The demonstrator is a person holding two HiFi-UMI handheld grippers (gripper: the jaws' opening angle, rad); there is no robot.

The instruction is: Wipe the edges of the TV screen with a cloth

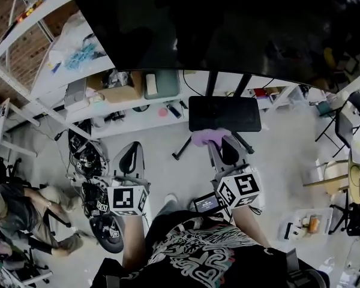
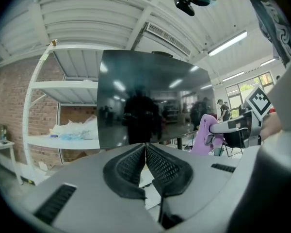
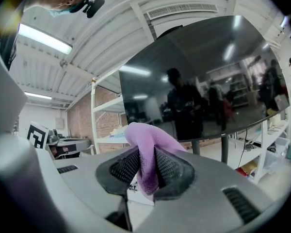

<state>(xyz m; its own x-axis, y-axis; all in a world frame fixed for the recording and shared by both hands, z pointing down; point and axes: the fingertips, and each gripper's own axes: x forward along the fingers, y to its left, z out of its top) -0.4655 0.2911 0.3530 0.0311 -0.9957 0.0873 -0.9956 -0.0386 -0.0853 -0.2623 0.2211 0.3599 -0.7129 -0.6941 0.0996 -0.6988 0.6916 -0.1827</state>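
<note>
Head view puts the TV screen [image 1: 228,23] across the top of the frame. Its lower edge runs left to right, and the stand post [image 1: 211,84] drops from that edge to a black base plate [image 1: 225,113]. Just below the plate, near the middle of the frame, the right gripper [image 1: 219,147] carries a purple cloth [image 1: 209,138] bunched at its tip. The left gripper [image 1: 129,156] sits to the left of it, level with it and carrying nothing.

The coming move turns on the screen's lower edge lying ahead of and above the cloth, with its long axis crosswise to the direction the fingers point. I judge the right gripper to be the one to reach up and then travel sideways along that edge. No contact has been made yet; cloth and screen are well apart.

Right gripper view shows what the head view cannot: the ribbed fingers [image 3: 128,166] are clamped on the cloth, a fold of which stands up between them and spills over the tips. It also shows the screen's side edge and upper corner at upper centre, both cut off in the head view.

Left gripper view shows its own fingers [image 2: 131,164] pressed together with nothing between them. It takes in the screen's whole left edge and top edge. At the right of that frame, the cloth hangs from the other gripper below the screen's bottom edge.
</note>
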